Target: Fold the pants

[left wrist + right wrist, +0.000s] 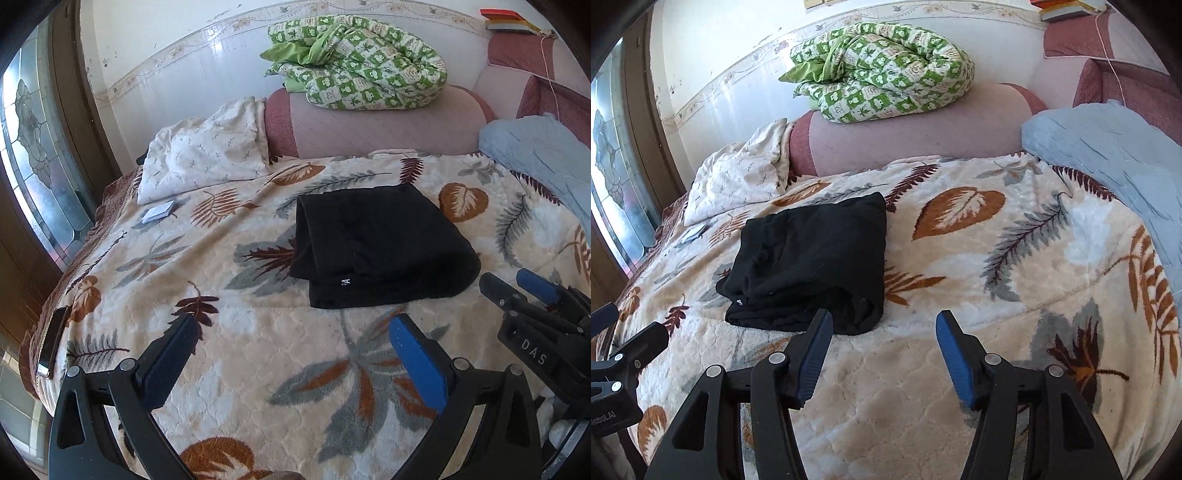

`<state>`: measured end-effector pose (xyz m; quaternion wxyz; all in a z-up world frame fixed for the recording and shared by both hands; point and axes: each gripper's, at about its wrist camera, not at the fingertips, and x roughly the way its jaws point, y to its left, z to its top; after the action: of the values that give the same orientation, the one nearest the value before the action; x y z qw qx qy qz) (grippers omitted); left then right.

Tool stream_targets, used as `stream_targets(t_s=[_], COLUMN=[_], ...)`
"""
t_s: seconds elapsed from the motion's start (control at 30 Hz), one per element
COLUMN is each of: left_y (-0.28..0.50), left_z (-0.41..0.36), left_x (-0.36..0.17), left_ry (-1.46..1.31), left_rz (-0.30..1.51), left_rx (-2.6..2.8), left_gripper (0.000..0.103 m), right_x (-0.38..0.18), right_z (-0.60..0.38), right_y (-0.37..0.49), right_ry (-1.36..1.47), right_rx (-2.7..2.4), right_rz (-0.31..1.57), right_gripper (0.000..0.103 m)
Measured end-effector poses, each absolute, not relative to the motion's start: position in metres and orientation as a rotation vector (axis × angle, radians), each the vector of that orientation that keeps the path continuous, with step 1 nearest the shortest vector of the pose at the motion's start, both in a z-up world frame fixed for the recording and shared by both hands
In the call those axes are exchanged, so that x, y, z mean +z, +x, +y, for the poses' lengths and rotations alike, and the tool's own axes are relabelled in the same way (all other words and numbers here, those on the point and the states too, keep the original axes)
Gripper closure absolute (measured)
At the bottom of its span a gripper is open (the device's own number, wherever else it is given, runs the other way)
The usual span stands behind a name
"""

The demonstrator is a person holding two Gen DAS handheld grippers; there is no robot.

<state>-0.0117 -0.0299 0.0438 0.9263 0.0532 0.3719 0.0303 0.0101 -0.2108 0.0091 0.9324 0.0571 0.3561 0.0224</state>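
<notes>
The black pants [380, 247] lie folded into a compact stack on the leaf-patterned blanket [221, 369]; they also show in the right wrist view [809, 258]. My left gripper [293, 328] is open and empty, held above the blanket just in front of the pants. My right gripper [882, 325] is open and empty, near the front right corner of the stack; it also shows in the left wrist view [511, 282] at the right. Neither gripper touches the pants.
A green checked quilt [358, 62] lies rolled on the pink headboard [369, 125]. A white pillow [207, 151] lies at the back left, a blue blanket [539, 155] at the right. A small packet [159, 213] and a phone [51, 339] lie near the bed's left edge.
</notes>
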Motion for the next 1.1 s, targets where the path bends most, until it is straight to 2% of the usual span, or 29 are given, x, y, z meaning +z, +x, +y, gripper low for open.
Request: stream_targets(t_s=[1.1], left_y=[-0.004], left_z=[-0.028], left_x=[0.016], left_ry=[0.071], left_rz=[0.904], left_rx=[-0.001], left_gripper=[0.0], right_x=[-0.001], right_z=[-0.204], right_y=[0.011], right_ry=[0.095], right_rx=[0.043], right_rz=[0.764], right_gripper=[0.034])
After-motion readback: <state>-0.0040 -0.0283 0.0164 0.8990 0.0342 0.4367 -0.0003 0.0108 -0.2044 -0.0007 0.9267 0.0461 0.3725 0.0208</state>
